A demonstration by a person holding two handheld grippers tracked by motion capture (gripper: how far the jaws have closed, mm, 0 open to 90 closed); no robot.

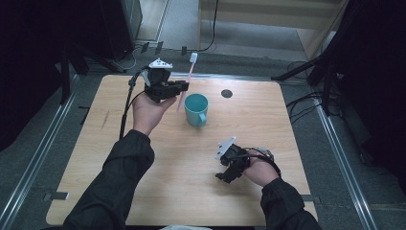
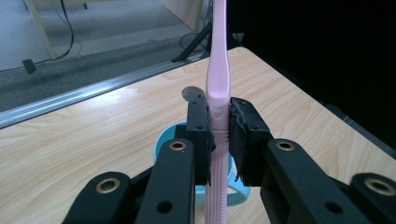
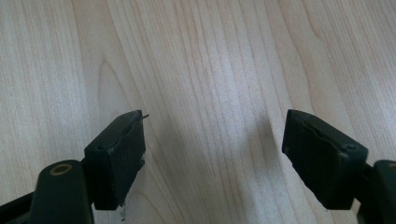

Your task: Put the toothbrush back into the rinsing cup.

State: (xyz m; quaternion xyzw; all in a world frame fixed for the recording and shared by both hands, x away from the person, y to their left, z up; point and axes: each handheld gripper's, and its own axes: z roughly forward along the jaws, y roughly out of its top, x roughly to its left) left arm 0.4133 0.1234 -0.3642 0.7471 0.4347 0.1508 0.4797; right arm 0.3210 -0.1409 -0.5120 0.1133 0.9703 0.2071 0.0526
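- Above the teal mug (image 1: 196,109), at about 11 o'clock from it in the high view, a pink toothbrush (image 1: 187,81) stands nearly upright, its white bristle head at the top and leaning slightly toward 1 o'clock.
- From the left gripper view, the toothbrush (image 2: 218,79) runs straight up the middle of the frame, its ribbed lower handle pinched between the two black jaws; the jaws are drawn in narrow and press on it from both sides.
- Holding it is the left gripper (image 1: 179,87), raised off the table at roughly 10 o'clock from the table's centre, with the person's left hand (image 1: 149,111) wrapped under it and a black cable trailing down toward the sleeve.
- Below the clamped handle in the left gripper view, the mug (image 2: 163,140) shows its teal rim just behind the jaws, and its handle shows low beside the toothbrush.
- Standing on the wooden table (image 1: 268,120), the mug has its handle turned toward 5 o'clock.
- At about 5 o'clock from the mug and well apart from it, the right gripper (image 1: 225,176) sits low over the table in the person's right hand (image 1: 261,170).
- Seen from the right gripper view, the right gripper (image 3: 212,154) has its jaws spread wide, with bare wood grain between them and nothing held.
- Near the table's far edge, at 1 o'clock from the mug, lies a small dark round disc (image 1: 227,93).
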